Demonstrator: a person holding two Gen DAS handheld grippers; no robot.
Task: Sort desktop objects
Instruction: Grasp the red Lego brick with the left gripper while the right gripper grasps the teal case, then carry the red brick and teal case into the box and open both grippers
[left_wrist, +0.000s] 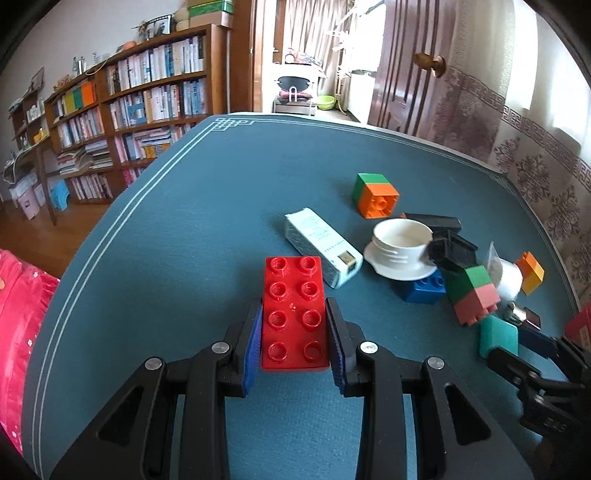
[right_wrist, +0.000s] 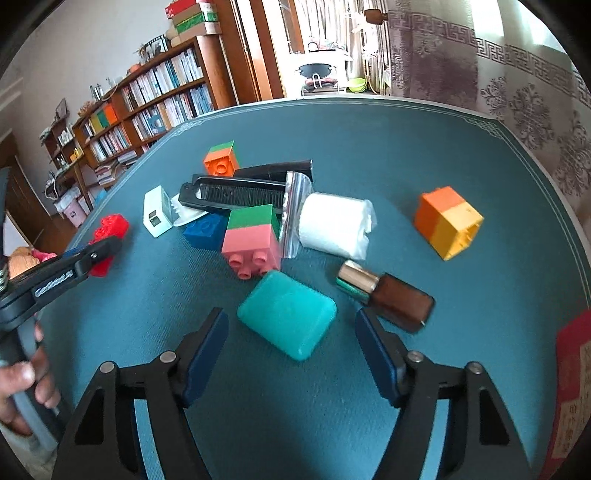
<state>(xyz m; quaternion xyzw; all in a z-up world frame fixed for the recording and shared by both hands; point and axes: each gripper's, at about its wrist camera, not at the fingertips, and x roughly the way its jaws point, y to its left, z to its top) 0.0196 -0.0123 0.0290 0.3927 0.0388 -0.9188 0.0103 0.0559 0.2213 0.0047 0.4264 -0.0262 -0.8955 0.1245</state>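
home living room: packed bookshelves (left_wrist: 140, 96), curtains (left_wrist: 310, 40), wooden door (left_wrist: 406, 62).

Left gripper (left_wrist: 294, 330) clamps a red eight-stud brick (left_wrist: 293, 314) by its long sides, studs up, over the blue table mat (left_wrist: 166, 240). Just ahead and to its right lies a white carton (left_wrist: 321, 251); beyond that, a white cup-shaped piece (left_wrist: 400, 247), then an orange-and-green block (left_wrist: 375, 195) farthest ahead.
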